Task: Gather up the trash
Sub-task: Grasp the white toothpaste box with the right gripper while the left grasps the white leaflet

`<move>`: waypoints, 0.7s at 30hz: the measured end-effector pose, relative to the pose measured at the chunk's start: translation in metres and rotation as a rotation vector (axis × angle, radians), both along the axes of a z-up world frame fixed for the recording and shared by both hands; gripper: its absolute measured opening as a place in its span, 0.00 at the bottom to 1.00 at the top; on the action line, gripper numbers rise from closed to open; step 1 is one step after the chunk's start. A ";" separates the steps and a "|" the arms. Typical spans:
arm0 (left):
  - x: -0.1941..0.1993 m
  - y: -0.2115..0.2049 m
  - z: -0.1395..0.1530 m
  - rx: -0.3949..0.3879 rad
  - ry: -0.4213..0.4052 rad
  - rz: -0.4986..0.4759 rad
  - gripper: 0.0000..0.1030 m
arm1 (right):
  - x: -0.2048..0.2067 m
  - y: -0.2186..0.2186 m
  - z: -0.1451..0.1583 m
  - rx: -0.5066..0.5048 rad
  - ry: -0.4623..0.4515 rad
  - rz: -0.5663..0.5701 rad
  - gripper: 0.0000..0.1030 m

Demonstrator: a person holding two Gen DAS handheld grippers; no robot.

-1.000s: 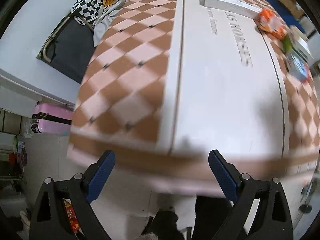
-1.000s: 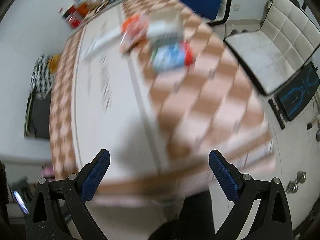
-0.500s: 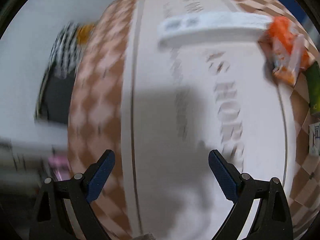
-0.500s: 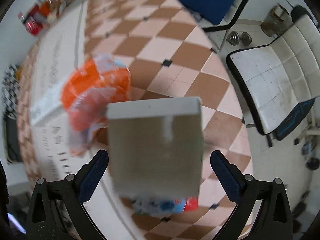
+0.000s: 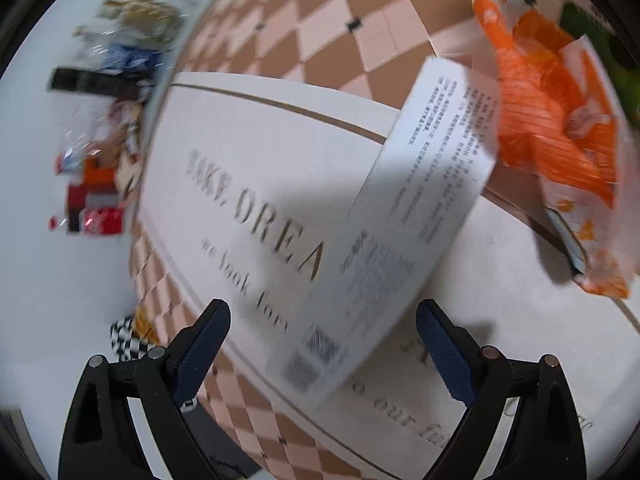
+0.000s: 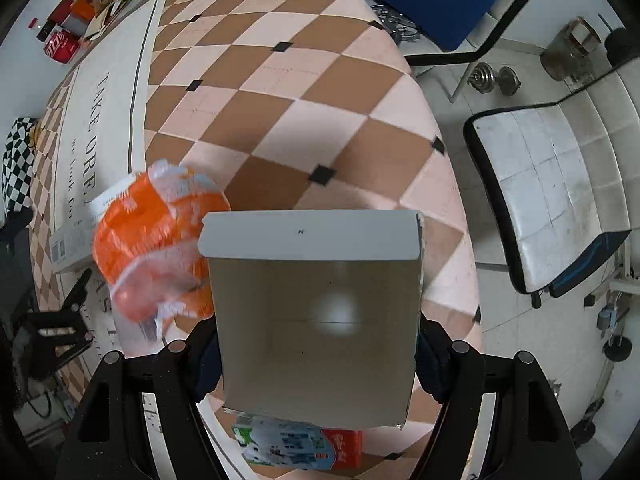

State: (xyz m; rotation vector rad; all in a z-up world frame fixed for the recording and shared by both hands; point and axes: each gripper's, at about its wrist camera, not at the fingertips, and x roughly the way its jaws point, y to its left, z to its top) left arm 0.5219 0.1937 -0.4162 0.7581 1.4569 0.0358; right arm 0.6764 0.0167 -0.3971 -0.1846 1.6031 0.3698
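The open cardboard box [image 6: 312, 312] is sitting on the checkered tablecloth [image 6: 280, 92], mouth up toward the camera, and the right gripper [image 6: 316, 356] is pointing straight down around it with its jaws closing in. The blue pads are already right against the box's two side walls, so this looks like the moment of the grab. Peeking out from under the box's near edge is a blue-and-red carton [image 6: 300, 450], and touching the box on its left is a crumpled orange snack bag [image 6: 156, 240].

Over on the left side, the left gripper [image 5: 320, 344] is hanging wide open, nothing between its pads, angled down over a long white printed box [image 5: 404, 220] lying across the lettered white strip of the cloth. The same orange snack bag [image 5: 548, 128] is lying against that box's far end, a green packet [image 5: 596, 44] just beyond it.

So the pick-up step is in hand. Next, I'd say, the right needs a firm squeeze without crushing the thin walls, then a clean lift; the left needs to drop and straddle the narrow white box.
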 end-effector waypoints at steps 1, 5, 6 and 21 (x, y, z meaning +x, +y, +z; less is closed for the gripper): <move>0.003 0.000 -0.003 -0.010 0.019 -0.025 0.92 | 0.005 0.004 0.000 -0.001 0.002 0.009 0.76; 0.006 -0.001 -0.013 -0.075 0.064 -0.088 0.84 | 0.013 0.009 0.000 -0.001 0.006 0.017 0.76; 0.005 0.001 -0.013 -0.140 0.094 -0.075 0.64 | 0.015 0.009 0.001 0.001 0.006 0.018 0.76; -0.049 0.016 0.012 -0.472 0.047 0.640 0.55 | -0.012 0.002 0.004 -0.026 0.011 0.094 0.75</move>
